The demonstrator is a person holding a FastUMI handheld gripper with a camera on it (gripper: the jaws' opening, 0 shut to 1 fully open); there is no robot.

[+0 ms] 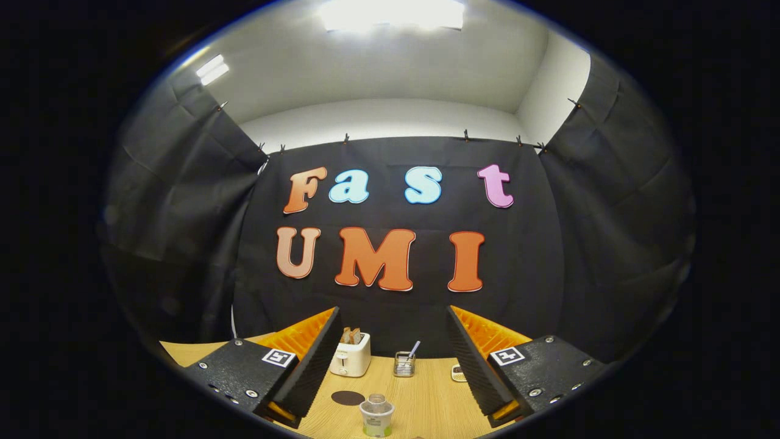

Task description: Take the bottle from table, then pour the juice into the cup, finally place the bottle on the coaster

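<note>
Right now your gripper (390, 360) stands wide open with nothing between its fingers, held up and back from the wooden table (426, 396). The first step, taking the bottle, is not yet begun, so line up before you come down.

The bottle (376, 414) stands upright at the near edge of the table, between the two fingers and low ahead of them. Just beside it, a little farther in and to the left, lies the dark round coaster (348, 397), apart from the bottle.

To do the grasp well, lower the gripper and bring it forward so the bottle sits squarely between both pads, then close on the body below the neck, not on the cap or rim. Keep it upright as you lift; judging by the open-looking top, a tilt would likely spill.

The bottle itself is small and clear, with a pale label band round its lower part and a greenish tint at the base. Whether a cap is on, you cannot tell from here.

Along the far edge stand a white toaster (350, 358) and a small wire holder (404, 364); both are well clear of your path. I cannot pick out the cup for certain.
</note>
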